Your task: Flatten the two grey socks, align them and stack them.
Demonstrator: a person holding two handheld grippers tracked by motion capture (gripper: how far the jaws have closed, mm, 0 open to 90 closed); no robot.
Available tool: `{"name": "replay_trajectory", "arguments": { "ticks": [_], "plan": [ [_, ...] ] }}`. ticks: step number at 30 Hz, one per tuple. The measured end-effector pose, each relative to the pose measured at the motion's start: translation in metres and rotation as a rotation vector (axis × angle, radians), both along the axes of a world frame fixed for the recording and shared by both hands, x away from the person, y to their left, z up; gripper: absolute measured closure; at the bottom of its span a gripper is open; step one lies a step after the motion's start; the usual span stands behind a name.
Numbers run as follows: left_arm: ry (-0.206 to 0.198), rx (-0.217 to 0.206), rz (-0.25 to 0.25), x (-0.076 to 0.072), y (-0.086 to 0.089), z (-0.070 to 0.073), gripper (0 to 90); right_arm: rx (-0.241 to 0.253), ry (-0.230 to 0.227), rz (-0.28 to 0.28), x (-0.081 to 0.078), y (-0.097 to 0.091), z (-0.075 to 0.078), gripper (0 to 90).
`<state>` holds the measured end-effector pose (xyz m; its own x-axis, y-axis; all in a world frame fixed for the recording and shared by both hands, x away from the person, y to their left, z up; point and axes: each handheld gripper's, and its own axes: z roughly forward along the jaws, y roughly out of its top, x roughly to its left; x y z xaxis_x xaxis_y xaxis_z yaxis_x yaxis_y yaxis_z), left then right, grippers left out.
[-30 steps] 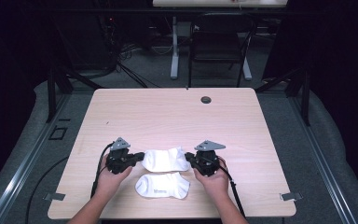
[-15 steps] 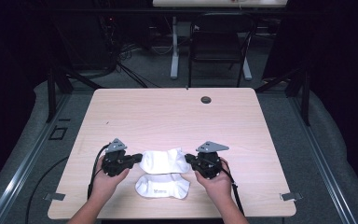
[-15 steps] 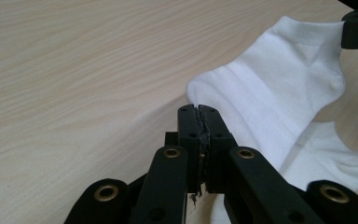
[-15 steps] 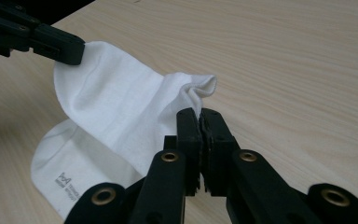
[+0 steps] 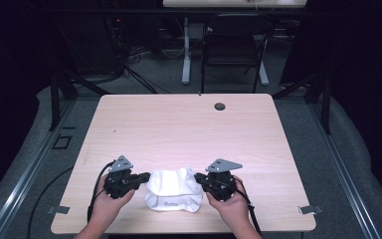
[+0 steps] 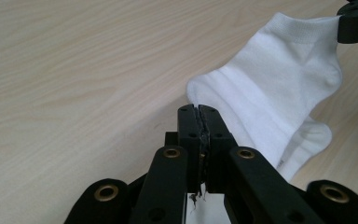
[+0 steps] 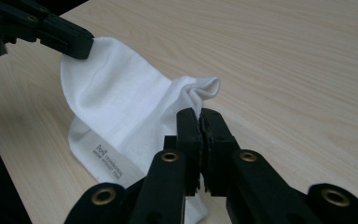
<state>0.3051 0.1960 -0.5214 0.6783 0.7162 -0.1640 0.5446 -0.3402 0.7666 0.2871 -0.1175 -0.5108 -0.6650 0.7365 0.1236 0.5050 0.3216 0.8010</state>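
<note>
Right gripper view: printed label on lower sock (image 7: 107, 161), upper sock (image 7: 121, 93) clamped between left gripper (image 7: 81, 46) and right gripper (image 7: 199, 114); bare table (image 5: 179, 129) across high view's upper half.

The left gripper (image 5: 145, 178) and right gripper (image 5: 198, 178) are held level in the person's hands, pointed at each other, jaws pressed together.

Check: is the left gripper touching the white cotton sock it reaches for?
Touching. In the left gripper view the left gripper has its black jaws shut on the edge of the white cotton sock, with fabric pinched between them and no gap.
</note>
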Motion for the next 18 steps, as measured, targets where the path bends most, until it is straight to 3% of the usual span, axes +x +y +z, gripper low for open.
{"name": "replay_trajectory", "arguments": {
  "ticks": [4, 12, 18],
  "plan": [
    [0.031, 0.007, -0.007, -0.011, -0.002, -0.007, 88.5, -0.005, 0.014, -0.007, -0.006, -0.002, -0.004, 87.0],
    [0.031, -0.008, -0.013, -0.020, -0.002, -0.013, 88.5, 0.013, 0.028, -0.021, -0.016, -0.008, -0.014, 87.0],
    [0.024, 0.019, -0.026, -0.022, -0.004, -0.017, 88.4, 0.017, 0.048, -0.008, -0.019, -0.007, -0.021, 87.0]
  ]
}}
